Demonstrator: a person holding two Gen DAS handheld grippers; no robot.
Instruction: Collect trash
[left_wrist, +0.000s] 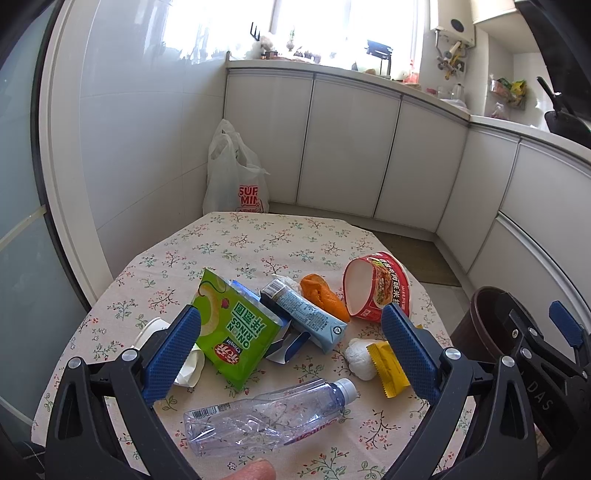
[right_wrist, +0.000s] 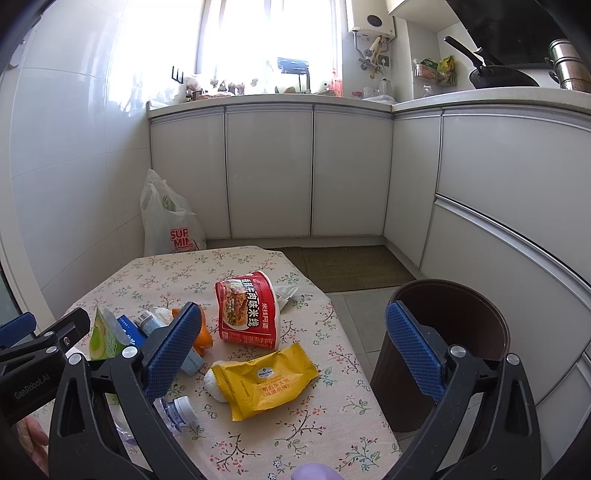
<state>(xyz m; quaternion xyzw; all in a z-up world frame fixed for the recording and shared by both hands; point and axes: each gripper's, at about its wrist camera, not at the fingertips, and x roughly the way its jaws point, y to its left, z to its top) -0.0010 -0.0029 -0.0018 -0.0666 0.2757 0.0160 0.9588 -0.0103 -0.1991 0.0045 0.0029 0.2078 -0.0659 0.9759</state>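
Trash lies on the floral tablecloth (left_wrist: 258, 236): a green onion-rings bag (left_wrist: 232, 332), a light-blue drink carton (left_wrist: 306, 314), orange peel (left_wrist: 323, 293), a red noodle cup (left_wrist: 373, 284) on its side, a white paper wad (left_wrist: 360, 358), a yellow wrapper (left_wrist: 388, 363) and a crushed clear bottle (left_wrist: 269, 413). My left gripper (left_wrist: 291, 347) hovers open above the pile, holding nothing. My right gripper (right_wrist: 291, 343) is open too, over the yellow wrapper (right_wrist: 264, 380) and beside the noodle cup (right_wrist: 247, 310). A brown bin (right_wrist: 443, 350) stands on the floor right of the table.
A white plastic shopping bag (left_wrist: 232, 177) leans in the floor corner beyond the table. White cabinets (right_wrist: 269, 170) line the back and right walls. A brown mat (right_wrist: 351, 266) lies on the floor. A fingertip (left_wrist: 251, 470) shows at the bottom edge.
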